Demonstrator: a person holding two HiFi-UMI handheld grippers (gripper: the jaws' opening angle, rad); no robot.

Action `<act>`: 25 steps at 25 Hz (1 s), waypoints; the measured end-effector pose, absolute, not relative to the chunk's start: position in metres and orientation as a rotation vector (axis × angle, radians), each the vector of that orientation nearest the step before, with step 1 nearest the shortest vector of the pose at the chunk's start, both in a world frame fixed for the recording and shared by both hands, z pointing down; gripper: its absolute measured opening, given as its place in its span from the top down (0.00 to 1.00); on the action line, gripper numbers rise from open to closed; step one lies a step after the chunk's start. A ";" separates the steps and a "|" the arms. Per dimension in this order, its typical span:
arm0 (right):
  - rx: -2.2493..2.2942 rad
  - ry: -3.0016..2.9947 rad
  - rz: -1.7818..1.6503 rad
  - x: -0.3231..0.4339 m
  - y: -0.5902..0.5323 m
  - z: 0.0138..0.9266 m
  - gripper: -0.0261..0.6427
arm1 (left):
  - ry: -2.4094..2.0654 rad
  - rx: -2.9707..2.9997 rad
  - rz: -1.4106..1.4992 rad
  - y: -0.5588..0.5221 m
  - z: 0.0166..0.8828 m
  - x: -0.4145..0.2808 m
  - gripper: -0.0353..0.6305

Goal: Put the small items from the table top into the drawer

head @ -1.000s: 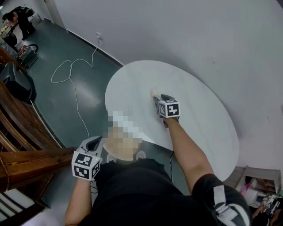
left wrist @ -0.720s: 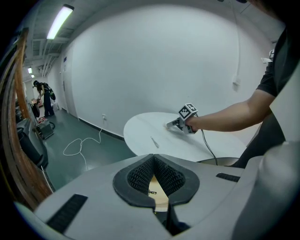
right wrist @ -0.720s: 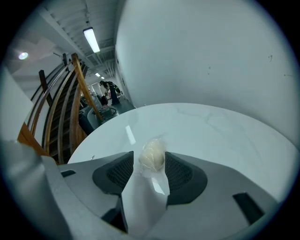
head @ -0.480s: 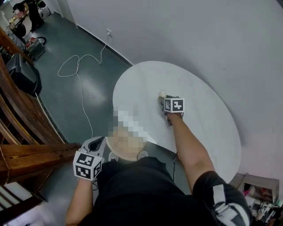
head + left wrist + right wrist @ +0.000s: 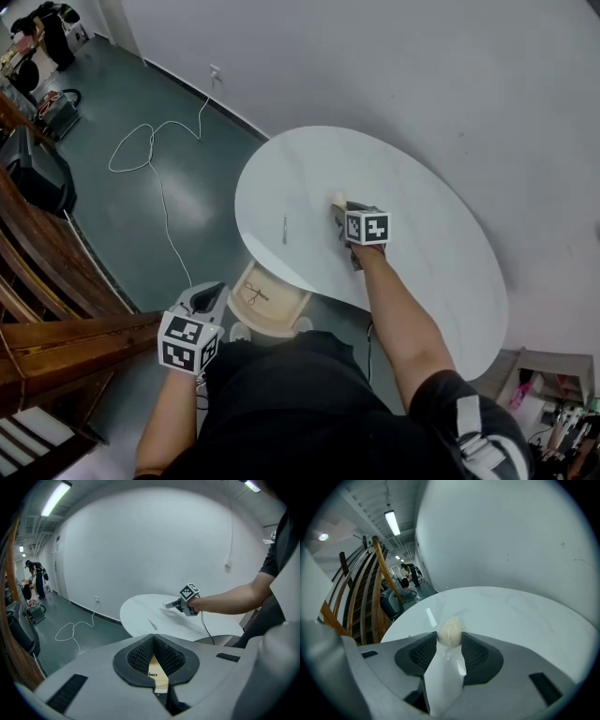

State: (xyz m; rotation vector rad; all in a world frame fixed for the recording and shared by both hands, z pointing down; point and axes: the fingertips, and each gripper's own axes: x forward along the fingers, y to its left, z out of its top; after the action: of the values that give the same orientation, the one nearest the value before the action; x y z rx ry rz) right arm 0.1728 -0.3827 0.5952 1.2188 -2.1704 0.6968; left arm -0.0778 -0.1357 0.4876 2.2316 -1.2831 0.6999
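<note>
1. While your right claw (image 5: 339, 210) (image 5: 449, 638) has just been closing, a cream ball (image 5: 337, 198) (image 5: 450, 630) in clear wrap stands between its tips on the round white worktop (image 5: 431, 225) (image 5: 511, 616), and both pads touch its flanks.
2. Your left claw (image 5: 214, 291) (image 5: 153, 638) hangs off the worktop's near edge. Its tips are together with nothing between them, and it points down toward the open wooden drawer (image 5: 286, 317) (image 5: 158, 679).
3. Drawer: pulled out under the near rim. One small dark item (image 5: 255, 296) lies inside, too small to identify.
4. Slim grey rod (image 5: 285, 228) (image 5: 152, 623): lies on the worktop left of the ball and apart from it, near the edge above the drawer.
5. In the way: your right forearm (image 5: 398, 319) crosses the near rim just right of the drawer.
6. Edges: a white wall (image 5: 422, 66) runs close behind the far rim. A wooden stair rail (image 5: 47, 262) flanks the left, and a cluttered shelf (image 5: 553, 375) sits at lower right.
7. Open room: the widest bare stretch of worktop lies right of the claw. Green floor (image 5: 141, 225) spreads left of the drawer, with a white cable (image 5: 155, 150) looped on it farther off.
</note>
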 end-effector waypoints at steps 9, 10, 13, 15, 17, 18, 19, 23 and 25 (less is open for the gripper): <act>1.247 -2.230 0.685 0.153 -0.318 0.566 0.72 | -1.133 2.334 0.724 -0.133 0.494 -0.079 0.92; 1.249 -2.236 0.683 0.150 -0.309 0.563 0.72 | -1.115 2.345 0.729 -0.132 0.495 -0.079 0.92; 1.254 -2.243 0.676 0.144 -0.287 0.558 0.72 | -1.065 2.374 0.746 -0.130 0.498 -0.079 0.92; 1.259 -2.244 0.681 0.141 -0.274 0.557 0.72 | -1.036 2.389 0.758 -0.130 0.499 -0.078 0.92; 1.265 -2.247 0.696 0.138 -0.259 0.557 0.72 | -1.009 2.402 0.768 -0.127 0.500 -0.078 0.92; 1.268 -2.250 0.706 0.136 -0.252 0.556 0.72 | -0.997 2.409 0.772 -0.126 0.500 -0.078 0.92; 1.269 -2.252 0.716 0.133 -0.244 0.557 0.72 | -0.985 2.415 0.776 -0.124 0.500 -0.078 0.92; 1.239 -2.255 0.739 0.120 -0.211 0.563 0.72 | -0.945 2.429 0.793 -0.118 0.506 -0.080 0.92; 1.207 -2.255 0.751 0.110 -0.193 0.571 0.72 | -0.930 2.430 0.802 -0.117 0.510 -0.082 0.92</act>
State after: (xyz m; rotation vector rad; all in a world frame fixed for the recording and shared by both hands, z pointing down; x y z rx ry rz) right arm 0.1099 -0.1932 0.5714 1.2069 -2.2552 0.7513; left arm -0.0815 -0.1169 0.5100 2.4305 -0.9305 0.8016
